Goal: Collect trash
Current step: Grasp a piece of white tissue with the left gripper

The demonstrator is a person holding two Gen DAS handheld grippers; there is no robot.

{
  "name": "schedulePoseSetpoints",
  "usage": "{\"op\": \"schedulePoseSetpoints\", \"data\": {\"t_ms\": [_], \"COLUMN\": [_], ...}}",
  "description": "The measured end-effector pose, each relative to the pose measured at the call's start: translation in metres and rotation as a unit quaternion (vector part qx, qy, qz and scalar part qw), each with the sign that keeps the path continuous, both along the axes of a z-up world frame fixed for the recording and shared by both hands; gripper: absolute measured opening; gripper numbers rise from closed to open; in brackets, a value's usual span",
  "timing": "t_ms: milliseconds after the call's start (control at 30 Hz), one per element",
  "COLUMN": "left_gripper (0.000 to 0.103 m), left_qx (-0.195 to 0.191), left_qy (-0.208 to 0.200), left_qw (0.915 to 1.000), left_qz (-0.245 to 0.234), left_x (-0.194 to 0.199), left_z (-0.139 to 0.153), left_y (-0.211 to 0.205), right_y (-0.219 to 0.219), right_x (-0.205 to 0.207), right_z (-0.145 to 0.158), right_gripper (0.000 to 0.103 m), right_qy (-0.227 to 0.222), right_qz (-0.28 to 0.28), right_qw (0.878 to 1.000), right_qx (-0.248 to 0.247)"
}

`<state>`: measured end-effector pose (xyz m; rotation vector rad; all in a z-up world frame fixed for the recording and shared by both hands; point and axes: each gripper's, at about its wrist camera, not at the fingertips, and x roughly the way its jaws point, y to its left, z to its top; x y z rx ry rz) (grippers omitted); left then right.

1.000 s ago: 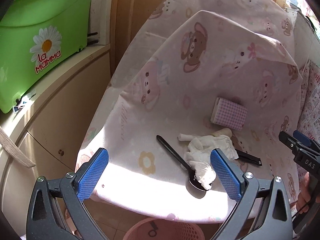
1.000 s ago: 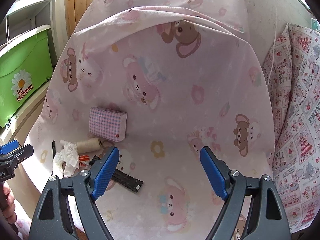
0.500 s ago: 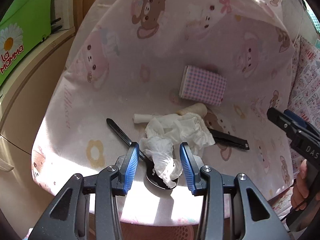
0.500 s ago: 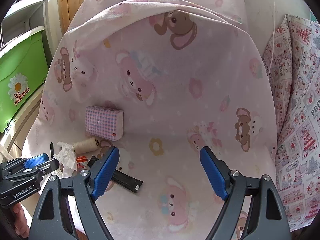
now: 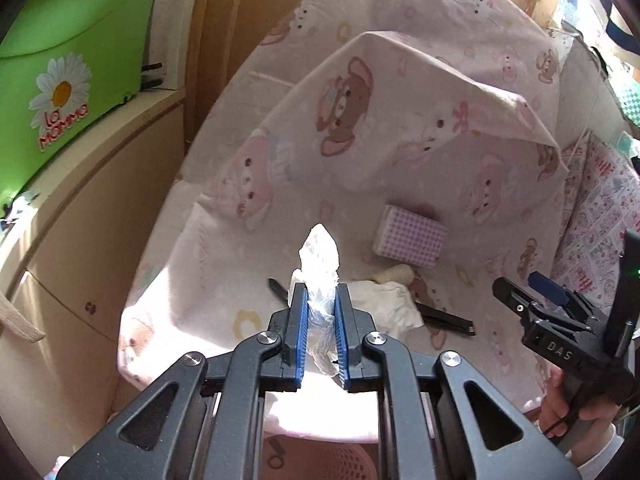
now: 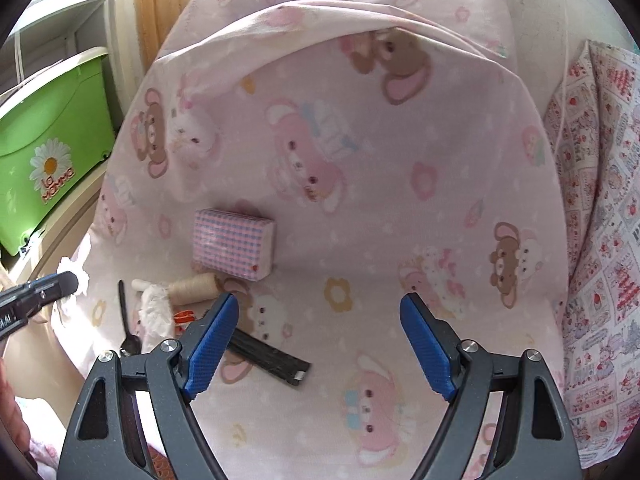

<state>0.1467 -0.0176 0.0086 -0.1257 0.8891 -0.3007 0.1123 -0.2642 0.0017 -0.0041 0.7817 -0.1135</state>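
My left gripper (image 5: 320,292) has its jaws closing, and its blue pads press on a crumpled white tissue (image 5: 319,256) held a little above the pink bear-print cloth (image 6: 360,200). A second crumpled tissue (image 5: 384,304) lies on the cloth just behind, beside a black spoon (image 6: 126,320) and a small orange wrapper (image 6: 184,316). My right gripper (image 6: 320,312) stands open over the cloth with nothing between its fingers. In the left wrist view the right gripper (image 5: 520,286) is at the right edge, held by a hand.
A pink checked box (image 6: 232,244), a beige thread spool (image 6: 194,288) and a flat black bar (image 6: 268,356) lie on the cloth. A pink basket (image 5: 320,460) sits below the near edge. A green bin (image 5: 68,72) stands on the cabinet at left.
My left gripper went from wide open to closed on the tissue and lifted it off the spoon. The right gripper has hardly moved.
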Motion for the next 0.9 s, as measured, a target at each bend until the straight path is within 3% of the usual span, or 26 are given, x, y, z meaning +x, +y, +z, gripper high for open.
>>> {"op": "schedulePoseSetpoints", "data": {"t_ms": [67,100,200,300,400,467,600,700,900], "left_gripper": [0.012,0.012,0.012,0.012,0.012,0.012,0.012,0.012,0.012], "left_qx": [0.087,0.096,0.070,0.112,0.087,0.081,0.099,0.088,0.072], "left_qy": [-0.016,-0.022,-0.015,-0.053,-0.064,-0.069,-0.078,-0.074,-0.085], "left_qw": [0.9956,0.9942,0.9954,0.9884,0.9896,0.9899,0.9874,0.9890,0.9896], "left_qz": [0.034,0.044,0.064,0.088,0.096,0.094,0.095,0.093,0.090], "left_x": [-0.003,-0.004,-0.006,-0.012,-0.013,-0.013,-0.014,-0.015,-0.021], "left_z": [-0.003,-0.003,-0.005,0.001,0.010,0.014,0.014,0.013,0.019], "left_y": [0.001,0.003,0.020,0.023,0.031,0.031,0.027,0.028,0.036], "right_y": [0.014,0.021,0.047,0.073,0.089,0.094,0.097,0.092,0.059], "right_x": [0.002,0.003,0.007,0.011,0.016,0.021,0.028,0.025,0.010], "right_z": [-0.003,-0.004,-0.008,-0.017,-0.028,-0.033,-0.042,-0.038,0.004], "right_gripper": [0.085,0.085,0.082,0.074,0.065,0.055,0.012,0.008,0.008], "right_qy": [0.000,0.001,0.005,0.019,0.030,0.037,0.058,0.044,-0.027], "right_qz": [0.031,0.047,0.092,0.121,0.128,0.126,0.136,0.125,0.093], "right_qw": [0.999,0.999,0.996,0.992,0.991,0.991,0.989,0.991,0.993], "right_qx": [0.009,0.013,0.017,0.007,-0.004,-0.005,0.012,0.027,0.061]}}
